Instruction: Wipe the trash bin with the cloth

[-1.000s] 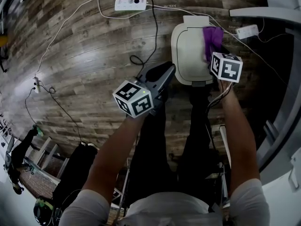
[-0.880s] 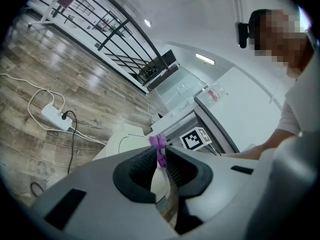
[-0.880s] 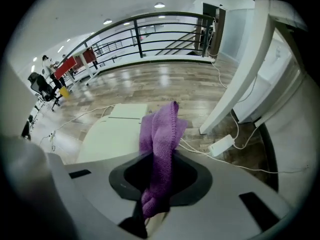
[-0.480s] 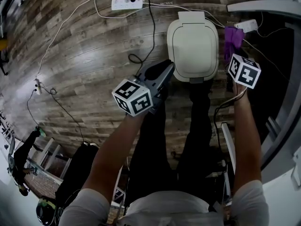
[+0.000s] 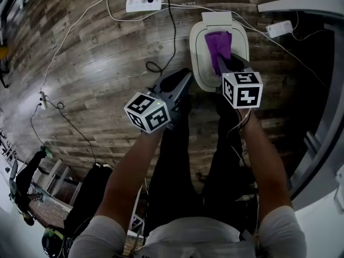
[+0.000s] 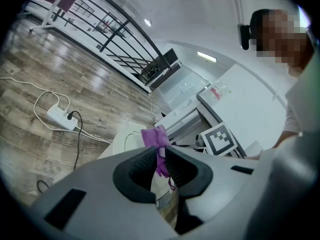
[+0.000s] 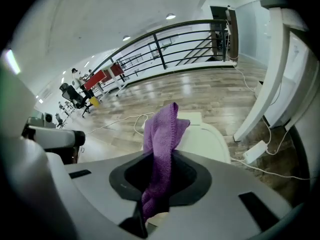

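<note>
Right gripper (image 7: 159, 170): jaws clenched on the purple knitted cloth (image 7: 161, 129). They have just been closing, with the cloth between them. The cloth is soft and ribbed. It is bunched into a long fold that stands up out of the jaws, and a short tail hangs below the pads.

From the head view, the cloth lies over the far middle of the cream plastic trash bin (image 5: 204, 58). I cannot tell whether the fabric presses on the lid or only hangs above it. The lid is smooth and matte, a rounded rectangle with a raised rim and a small square hinge tab at its far end. The bin stands on the floor right in front of my feet.

Left gripper (image 6: 161, 159): jaws drawn almost together, leaving only a thin slit, and nothing is held. The ribbed dark pads face each other. The purple seen through the slit is the cloth further off, in the other gripper. This gripper hangs just beside the bin's near-left corner, pointing toward it.

Brown wood-plank floor (image 5: 97, 63): glossy, with streaky grain.

White oblong power strip (image 5: 144, 4): lies beyond the bin to the left. A black cord (image 5: 173, 31) is plugged into it and curls toward the bin. A smaller white power block (image 5: 281, 29) lies to the bin's right, with thin white cables trailing from it.
</note>
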Motion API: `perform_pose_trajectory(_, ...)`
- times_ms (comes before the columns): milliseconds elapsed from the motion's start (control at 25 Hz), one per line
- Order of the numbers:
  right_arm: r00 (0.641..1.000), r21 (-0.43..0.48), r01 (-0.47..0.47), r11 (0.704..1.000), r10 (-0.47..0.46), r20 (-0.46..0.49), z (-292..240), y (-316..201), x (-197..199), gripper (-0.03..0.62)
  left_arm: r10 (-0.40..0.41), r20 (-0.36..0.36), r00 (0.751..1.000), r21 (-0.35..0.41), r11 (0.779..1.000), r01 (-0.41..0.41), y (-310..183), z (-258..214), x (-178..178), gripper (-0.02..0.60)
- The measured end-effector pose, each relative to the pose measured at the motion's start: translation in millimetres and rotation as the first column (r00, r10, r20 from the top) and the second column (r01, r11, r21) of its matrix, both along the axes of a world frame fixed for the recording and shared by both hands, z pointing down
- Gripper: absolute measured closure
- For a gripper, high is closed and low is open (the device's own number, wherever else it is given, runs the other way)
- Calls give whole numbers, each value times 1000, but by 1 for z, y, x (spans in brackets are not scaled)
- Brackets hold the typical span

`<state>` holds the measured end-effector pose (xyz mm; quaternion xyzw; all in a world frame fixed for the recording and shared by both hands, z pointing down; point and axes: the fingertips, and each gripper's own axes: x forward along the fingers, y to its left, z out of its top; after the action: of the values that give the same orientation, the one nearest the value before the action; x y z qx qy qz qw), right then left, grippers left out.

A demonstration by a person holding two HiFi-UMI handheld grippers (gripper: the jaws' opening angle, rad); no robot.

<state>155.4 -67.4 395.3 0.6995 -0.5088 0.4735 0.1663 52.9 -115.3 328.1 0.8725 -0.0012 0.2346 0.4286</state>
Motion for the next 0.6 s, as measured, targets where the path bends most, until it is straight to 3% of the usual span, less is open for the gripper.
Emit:
perform_pose_trajectory(280, 990, -28, 118, 993, -116, 80, 26, -29, -73, 517, -13, 14, 1000, 5, 1000, 13, -6, 2, -15, 529)
perform_pose_trajectory(600, 987, -88, 155, 984, -150, 63, 44, -14, -80, 517, 4, 20, 1000, 1, 1000, -4, 0, 3, -22, 529)
